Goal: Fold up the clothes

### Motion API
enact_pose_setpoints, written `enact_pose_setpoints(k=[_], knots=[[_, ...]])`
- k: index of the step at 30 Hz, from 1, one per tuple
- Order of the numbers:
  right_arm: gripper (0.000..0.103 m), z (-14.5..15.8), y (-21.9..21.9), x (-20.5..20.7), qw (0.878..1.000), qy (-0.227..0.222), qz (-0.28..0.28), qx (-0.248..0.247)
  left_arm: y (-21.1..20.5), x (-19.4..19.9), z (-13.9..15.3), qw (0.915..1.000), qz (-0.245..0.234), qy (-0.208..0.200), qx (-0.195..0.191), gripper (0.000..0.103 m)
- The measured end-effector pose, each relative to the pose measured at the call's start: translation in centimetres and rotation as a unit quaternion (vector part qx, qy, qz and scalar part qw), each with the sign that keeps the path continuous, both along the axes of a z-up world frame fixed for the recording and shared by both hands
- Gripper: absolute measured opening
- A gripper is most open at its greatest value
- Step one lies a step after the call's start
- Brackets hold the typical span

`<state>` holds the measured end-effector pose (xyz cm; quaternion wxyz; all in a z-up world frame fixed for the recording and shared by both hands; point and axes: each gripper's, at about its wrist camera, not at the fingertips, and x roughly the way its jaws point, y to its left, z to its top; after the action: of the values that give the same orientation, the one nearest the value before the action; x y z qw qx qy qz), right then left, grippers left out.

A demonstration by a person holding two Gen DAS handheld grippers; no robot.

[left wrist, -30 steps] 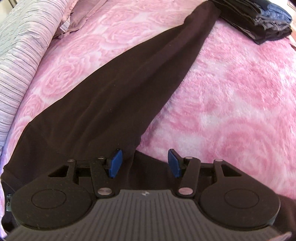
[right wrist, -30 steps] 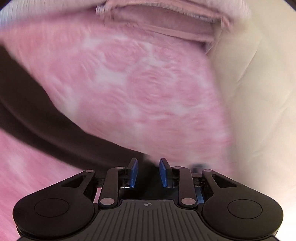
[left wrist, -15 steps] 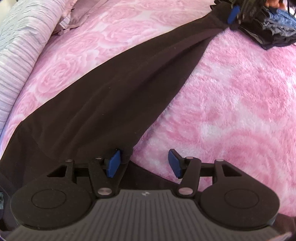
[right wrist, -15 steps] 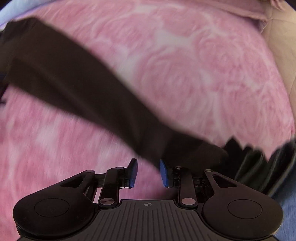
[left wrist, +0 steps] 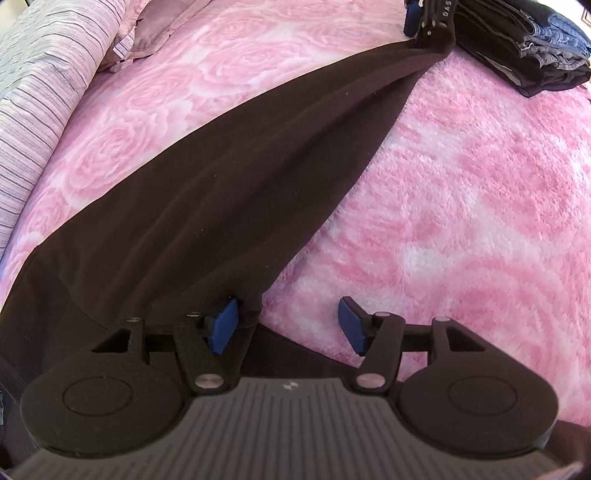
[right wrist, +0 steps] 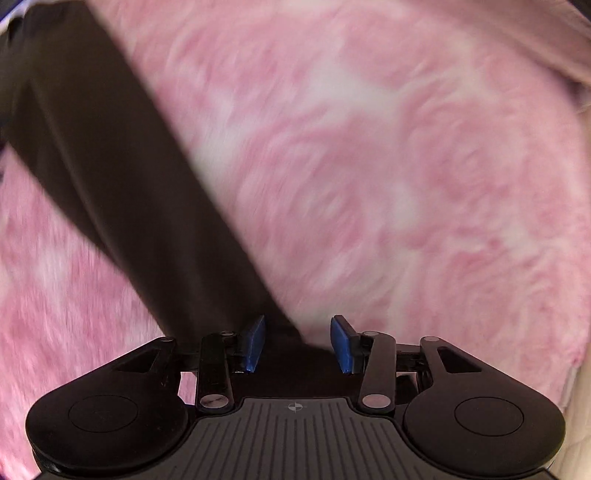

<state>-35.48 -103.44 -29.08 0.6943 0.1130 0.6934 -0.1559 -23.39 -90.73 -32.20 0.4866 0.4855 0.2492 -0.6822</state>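
Dark brown trousers (left wrist: 229, 177) lie stretched across the pink rose blanket (left wrist: 461, 192). My left gripper (left wrist: 288, 325) is open at the waist end, its left pad touching the cloth edge. My right gripper shows at the far leg end in the left wrist view (left wrist: 424, 18). In the blurred right wrist view the right gripper (right wrist: 297, 343) is open, with the trouser leg (right wrist: 122, 177) running between its pads.
A stack of folded dark clothes (left wrist: 524, 48) sits at the far right. A striped pillow (left wrist: 40, 85) and a pink pillowcase (left wrist: 159, 26) lie at the far left.
The right gripper swung to the leg end and its jaws widened. The trousers were pulled straighter. The left gripper stayed open at the waist.
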Motion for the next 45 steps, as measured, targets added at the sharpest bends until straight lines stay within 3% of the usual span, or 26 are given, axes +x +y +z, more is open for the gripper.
enact_pose_setpoints(k=[3, 6, 9, 13, 19, 23, 26, 28, 30, 34, 38, 45], knots=[[0.000, 1.1, 0.4, -0.5, 0.999, -0.015, 0.007, -0.029, 0.0, 0.1, 0.1, 1.0000, -0.001, 0.004, 0.000, 0.055], [0.000, 3.2, 0.4, -1.0, 0.996, -0.041, 0.005, -0.082, -0.2, 0.6, 0.4, 0.9998, 0.006, 0.019, 0.001, 0.055], [0.000, 4.9, -1.3, -1.6, 0.983, -0.064, -0.027, -0.169, -0.3, 0.8, 0.3, 0.9997, 0.007, 0.023, 0.004, 0.055], [0.001, 4.6, -2.6, -1.0, 0.970, -0.048, -0.058, -0.230, -0.2, 0.7, 0.5, 0.9996, 0.008, 0.025, 0.004, 0.055], [0.002, 5.5, -0.5, -0.1, 0.972, -0.111, -0.115, -0.171, 0.5, 0.5, 0.5, 0.9993, 0.020, 0.030, 0.000, 0.055], [0.005, 2.7, 2.2, 1.6, 0.983, -0.103, -0.112, -0.105, 1.1, 0.9, 1.1, 0.9982, 0.043, 0.041, 0.000, 0.055], [0.017, 1.6, 4.4, 2.5, 0.984, -0.102, -0.120, -0.083, 3.3, 2.3, 2.6, 0.9968, 0.068, 0.040, -0.009, 0.055], [0.035, 1.8, 6.1, 3.3, 0.983, -0.113, -0.121, -0.075, 5.5, 3.9, 3.8, 0.9948, 0.095, 0.033, -0.015, 0.055], [0.044, 2.3, 8.1, 4.2, 0.983, -0.127, -0.114, -0.062, 8.0, 6.0, 4.8, 0.9912, 0.128, 0.029, -0.012, 0.055], [0.046, 4.2, 12.3, 7.2, 0.982, -0.156, -0.093, -0.044, 14.0, 11.5, 6.4, 0.9815, 0.191, -0.003, 0.003, 0.055], [0.045, 6.0, 16.5, 12.3, 0.978, -0.197, -0.074, -0.017, 20.1, 17.0, 7.8, 0.9724, 0.230, -0.035, 0.011, 0.055], [0.045, 5.7, 23.9, 27.5, 0.968, -0.249, -0.008, -0.022, 23.2, 26.7, 6.7, 0.9767, 0.208, -0.049, -0.016, 0.055]])
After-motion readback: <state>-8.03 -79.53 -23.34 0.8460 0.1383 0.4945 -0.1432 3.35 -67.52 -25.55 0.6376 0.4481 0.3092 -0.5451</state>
